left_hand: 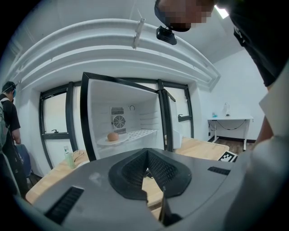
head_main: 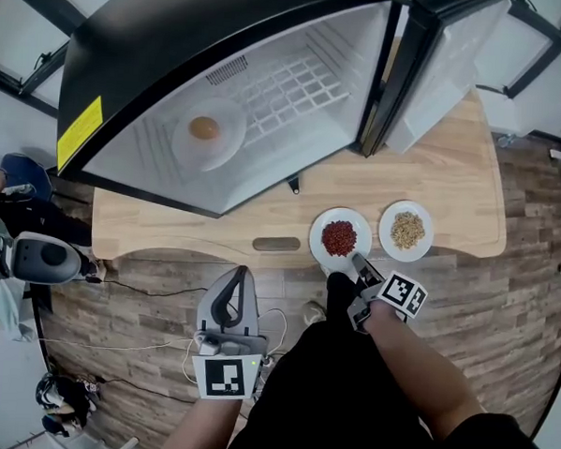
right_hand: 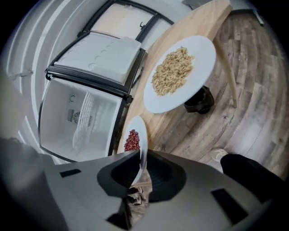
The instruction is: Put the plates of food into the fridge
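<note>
Right claw [head_main: 358, 263] on rim of red-food plate [head_main: 317, 234].

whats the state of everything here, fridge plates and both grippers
fridge: door open
plate with a round brown food: inside the fridge
plate of red food: at the table edge, rim gripped
plate of tan food: on the table, untouched
right gripper: shut on the plate of red food
left gripper: shut, empty
</note>
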### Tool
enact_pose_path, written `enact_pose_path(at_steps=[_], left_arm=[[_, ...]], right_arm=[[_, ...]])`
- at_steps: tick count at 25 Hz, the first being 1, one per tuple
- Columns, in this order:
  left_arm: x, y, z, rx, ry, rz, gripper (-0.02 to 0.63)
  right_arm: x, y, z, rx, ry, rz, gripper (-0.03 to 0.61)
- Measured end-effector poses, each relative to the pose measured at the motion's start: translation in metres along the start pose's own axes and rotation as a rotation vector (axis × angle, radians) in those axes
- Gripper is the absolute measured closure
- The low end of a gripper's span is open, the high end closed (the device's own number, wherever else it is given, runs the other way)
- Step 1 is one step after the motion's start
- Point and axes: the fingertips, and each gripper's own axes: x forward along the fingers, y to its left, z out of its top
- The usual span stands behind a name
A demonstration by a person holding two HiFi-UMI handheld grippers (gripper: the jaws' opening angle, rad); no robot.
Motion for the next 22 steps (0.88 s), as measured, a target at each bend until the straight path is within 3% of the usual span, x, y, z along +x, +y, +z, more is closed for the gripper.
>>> enact_pose_path(at_steps=[5, 13, 22], left_arm=[[0.001, 0.003, 0.010, 0.028, -0.027, 0.005, 0.610], [-0.006, 0.010, 0.022, 0.030, -0.053, 0.029, 0.609], [-0.016, 0.031, 0.044, -0.002, -0.138, 0.097, 0.609]], right_arm=[[-0.004, 0.027, 0.005, 0.029, 0.003, 0.089, 0.545], [-0.018, 0.050, 0.015, -0.010, 0.021, 0.124, 0.545], [-0.030, 0.084, 0.033, -0.054, 0.017, 0.156, 0.545]])
